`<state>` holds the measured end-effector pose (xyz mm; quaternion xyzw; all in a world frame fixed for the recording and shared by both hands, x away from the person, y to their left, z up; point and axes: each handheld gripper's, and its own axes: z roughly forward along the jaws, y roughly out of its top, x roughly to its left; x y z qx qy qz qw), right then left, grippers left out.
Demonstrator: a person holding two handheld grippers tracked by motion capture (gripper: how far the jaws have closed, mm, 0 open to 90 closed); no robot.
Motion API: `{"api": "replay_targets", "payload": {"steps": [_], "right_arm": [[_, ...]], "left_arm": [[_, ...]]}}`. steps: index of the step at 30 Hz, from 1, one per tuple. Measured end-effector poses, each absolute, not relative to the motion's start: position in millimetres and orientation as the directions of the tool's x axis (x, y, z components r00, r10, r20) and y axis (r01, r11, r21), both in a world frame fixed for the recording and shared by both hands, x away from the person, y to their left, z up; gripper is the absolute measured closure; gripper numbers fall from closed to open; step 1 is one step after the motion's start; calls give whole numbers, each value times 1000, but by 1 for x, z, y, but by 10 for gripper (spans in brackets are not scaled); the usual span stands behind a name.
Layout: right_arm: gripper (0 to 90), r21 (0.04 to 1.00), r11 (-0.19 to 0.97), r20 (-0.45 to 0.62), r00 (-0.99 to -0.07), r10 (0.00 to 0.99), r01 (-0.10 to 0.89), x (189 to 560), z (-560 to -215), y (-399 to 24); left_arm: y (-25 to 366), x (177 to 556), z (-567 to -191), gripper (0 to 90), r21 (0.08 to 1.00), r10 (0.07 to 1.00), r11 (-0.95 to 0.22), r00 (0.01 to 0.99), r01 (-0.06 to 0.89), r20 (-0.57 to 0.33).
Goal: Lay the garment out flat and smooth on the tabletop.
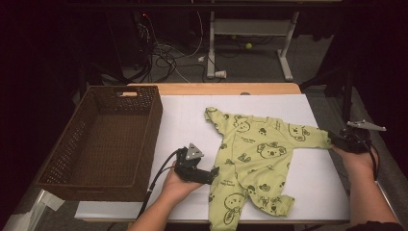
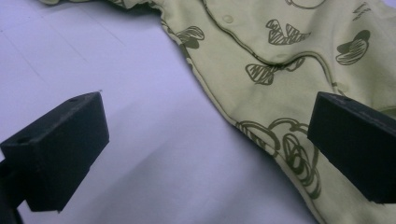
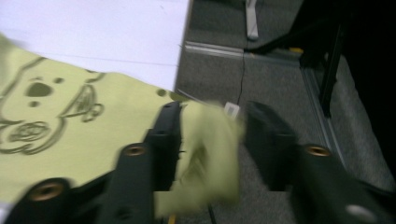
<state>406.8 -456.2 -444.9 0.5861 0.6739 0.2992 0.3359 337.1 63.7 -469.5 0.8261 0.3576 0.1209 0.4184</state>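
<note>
A yellow-green baby suit lies spread flat on the white desk, to the right of a brown basket. The left tongs hover wide open at the suit's left edge, gripping nothing. The right tongs stand parted around the sleeve cuff, which sits loose between them.
</note>
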Motion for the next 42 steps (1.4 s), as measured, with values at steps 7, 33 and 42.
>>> {"api": "replay_targets", "payload": {"steps": [7,33,42], "right_arm": [[497,813,183,-105,-169,980,552,374,-435,-443],[488,757,374,-10,-563,827,536,253,-460,-297],[888,719,445,-57,-593,803,534,243,-467,-286]], "left_arm": [[59,333,-469,0,780,666,-394,736,486,-121],[41,309,-473,629,743,517,-560,855,367,-33],[38,311,-474,756,712,511,-589,859,382,-39]]}}
